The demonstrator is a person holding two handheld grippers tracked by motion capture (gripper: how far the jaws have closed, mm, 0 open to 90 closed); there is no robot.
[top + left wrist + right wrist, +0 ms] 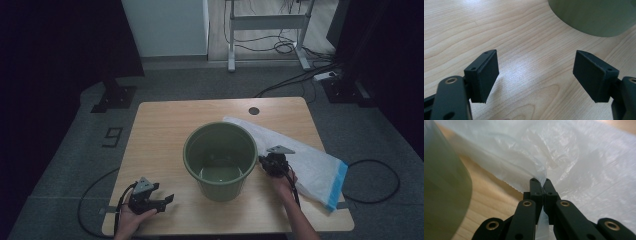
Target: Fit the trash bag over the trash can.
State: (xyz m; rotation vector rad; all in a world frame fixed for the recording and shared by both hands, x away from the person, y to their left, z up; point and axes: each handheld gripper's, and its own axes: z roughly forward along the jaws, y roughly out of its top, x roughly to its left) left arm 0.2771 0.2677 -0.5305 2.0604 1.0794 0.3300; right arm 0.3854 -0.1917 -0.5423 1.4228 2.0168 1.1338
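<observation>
Hands are coming in from the near edge of the wooden table (160, 125), one at each corner. At the left, the left gripper (167, 200) is lying low over bare wood, its jaws standing wide apart with nothing between them, pointing toward the green bucket (220, 160) that is standing upright near the middle of the table. Just past the bucket's right side, the right gripper (263, 161) is pinching the near edge of the white plastic bag (305, 160); in the right gripper view its jaws are sitting tight together with the thin film (544, 176) caught between them. The bag is stretching away to the right, lying flat, its blue-banded end (336, 187) nearest the table's right front corner.
</observation>
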